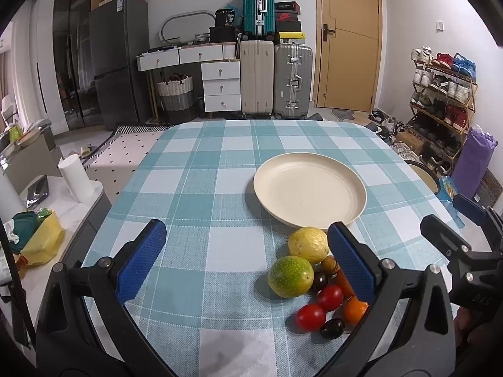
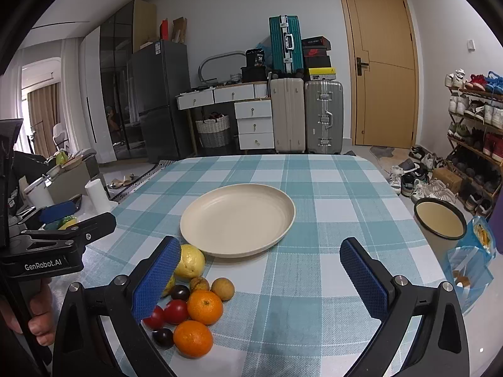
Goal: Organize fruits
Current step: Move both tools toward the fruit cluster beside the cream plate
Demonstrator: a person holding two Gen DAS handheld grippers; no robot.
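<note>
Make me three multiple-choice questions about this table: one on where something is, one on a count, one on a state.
1. Where is the fruit pile relative to the plate?
A. on it
B. on the cloth beside its near rim
C. behind it

2. How many oranges show in the right wrist view?
A. one
B. two
C. four

3. What is on the plate?
A. nothing
B. a lemon
C. tomatoes

Answers: 1 B, the fruit lies on the checked cloth. 2 B, one orange and another. 3 A, its surface is bare.

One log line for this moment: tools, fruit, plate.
left tool: open, empty | right tool: open, empty | fruit pile: on tablecloth, beside plate | plate: empty | stage: nothing grasped
</note>
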